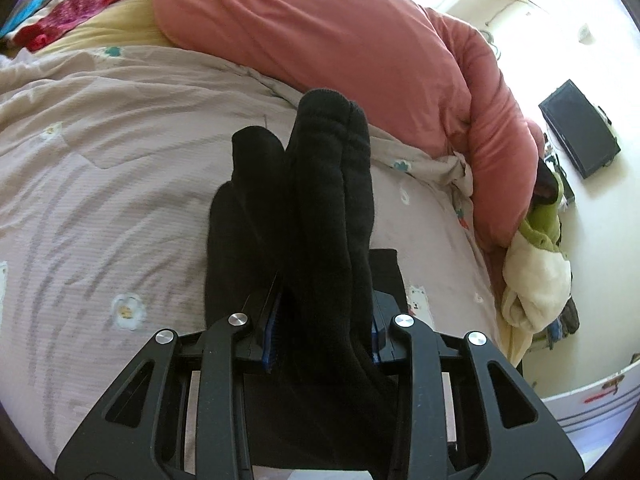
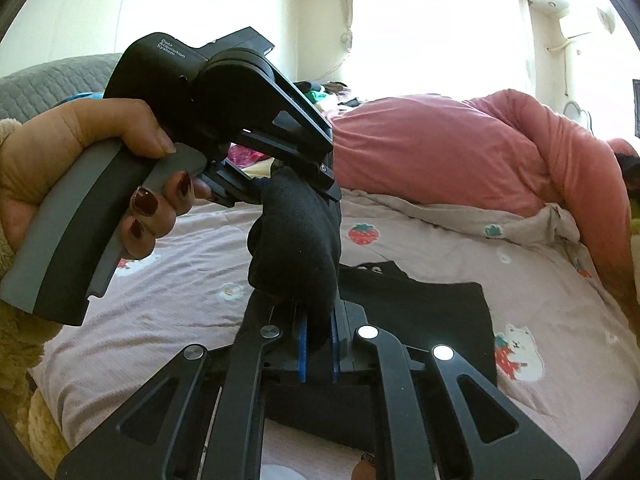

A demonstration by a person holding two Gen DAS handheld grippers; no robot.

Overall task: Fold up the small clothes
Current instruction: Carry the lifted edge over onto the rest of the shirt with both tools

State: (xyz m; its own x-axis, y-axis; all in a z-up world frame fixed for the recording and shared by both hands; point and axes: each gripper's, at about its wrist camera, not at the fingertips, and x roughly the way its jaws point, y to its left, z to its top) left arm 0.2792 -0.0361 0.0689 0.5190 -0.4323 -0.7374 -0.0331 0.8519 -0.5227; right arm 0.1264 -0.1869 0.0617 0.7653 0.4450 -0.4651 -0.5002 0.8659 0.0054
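A bunch of black socks point(image 1: 320, 184) is held above the bed between my two grippers. My left gripper point(image 1: 320, 320) is shut on one end, and the sock toes stick out past its blue pads. In the right wrist view my right gripper point(image 2: 318, 336) is shut on the lower end of the socks point(image 2: 296, 232). The left gripper point(image 2: 280, 178), held by a hand point(image 2: 80, 152), clamps the upper end just above. A flat black garment point(image 2: 440, 312) lies on the sheet under both grippers and shows beside the socks in the left wrist view point(image 1: 386, 272).
The bed has a pale pink sheet point(image 2: 400, 232) printed with strawberries and small animals. A bulky salmon duvet point(image 1: 320, 32) is heaped along its far side. Green and cream cloth point(image 1: 536, 264) hangs at the bed's edge, with a dark screen point(image 1: 580, 128) on the floor beyond.
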